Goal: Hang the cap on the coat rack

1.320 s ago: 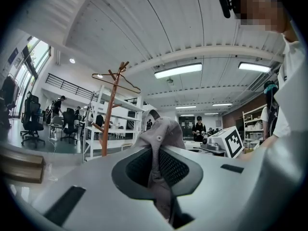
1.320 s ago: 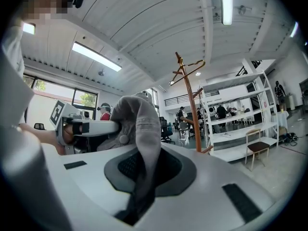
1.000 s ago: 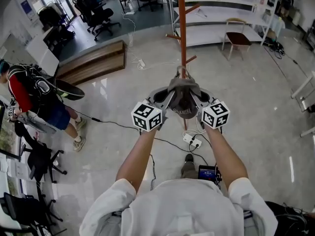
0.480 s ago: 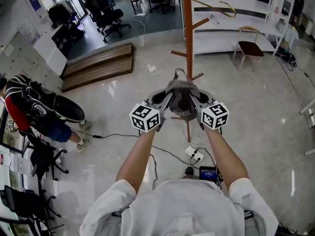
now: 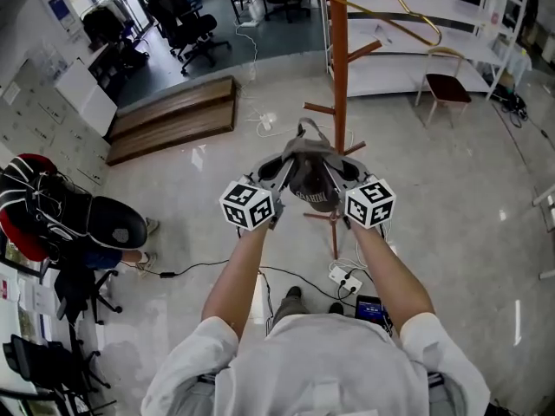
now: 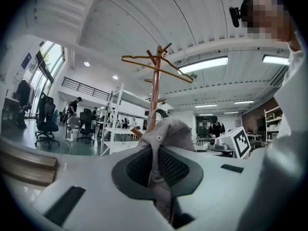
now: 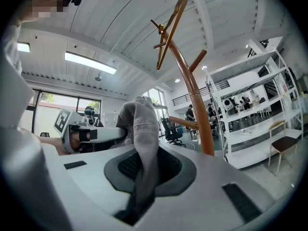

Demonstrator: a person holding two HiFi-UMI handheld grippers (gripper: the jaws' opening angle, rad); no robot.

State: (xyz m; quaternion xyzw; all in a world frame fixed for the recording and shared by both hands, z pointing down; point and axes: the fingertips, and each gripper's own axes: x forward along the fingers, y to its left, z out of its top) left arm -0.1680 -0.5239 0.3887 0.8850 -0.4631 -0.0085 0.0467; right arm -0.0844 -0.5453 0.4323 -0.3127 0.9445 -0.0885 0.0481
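A grey cap hangs stretched between both grippers at chest height. My left gripper is shut on the cap's left edge, and its own view shows the fabric pinched between the jaws. My right gripper is shut on the other edge, with the cloth running down into the jaws. The brown wooden coat rack stands just beyond the cap, its pegs angled upward. Its pole also rises behind the cap in both gripper views.
A gold wire hanger hangs near the rack's top. A power strip and cables lie on the floor by the rack's base. A person with a backpack stands at the left. A wooden platform, office chairs and a chair stand farther off.
Both grippers have carried the cap closer to the rack, whose pole now stands just right of the cap. The person at the left has slid toward the view's lower left.
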